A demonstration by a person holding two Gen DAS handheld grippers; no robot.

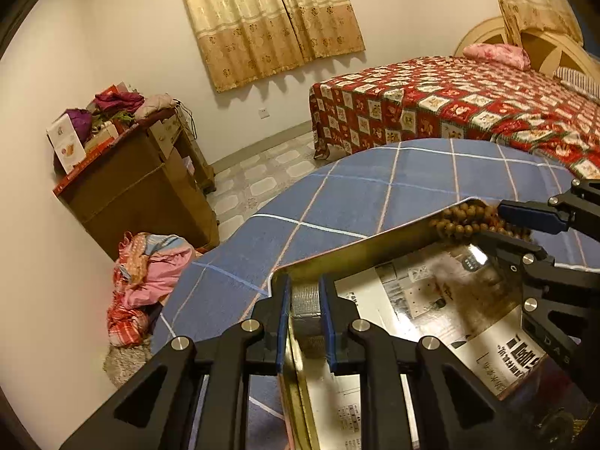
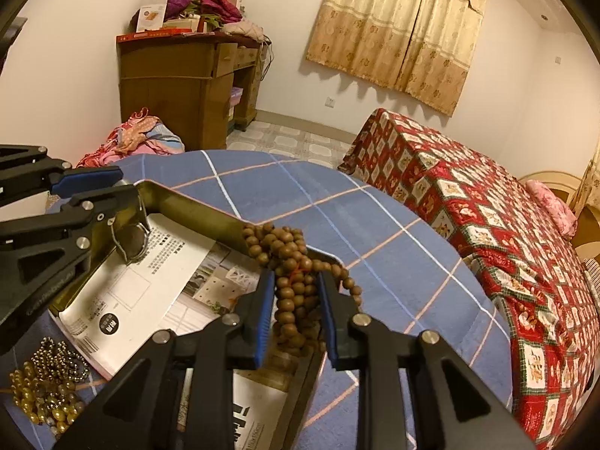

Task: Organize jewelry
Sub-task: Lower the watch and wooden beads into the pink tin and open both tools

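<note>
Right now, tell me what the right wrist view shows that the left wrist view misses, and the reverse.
Only the right wrist view shows the gold and silver bead chains lying on the blue cloth.

Only the left wrist view shows the left claw clamped on the tin's wall.

Both show the wooden beads draped over the tin's corner, between the right claw's fingers, plus the printed sheet.

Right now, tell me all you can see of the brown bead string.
The bead string is one long strand of round, matte brown beads, wood by the look, bunched into many loops, with a bit of red thread among them. It hangs over the far corner of the tin, partly inside, and a few beads trail onto the blue cloth. The right tongs straddle the bunch, pads against it.
</note>
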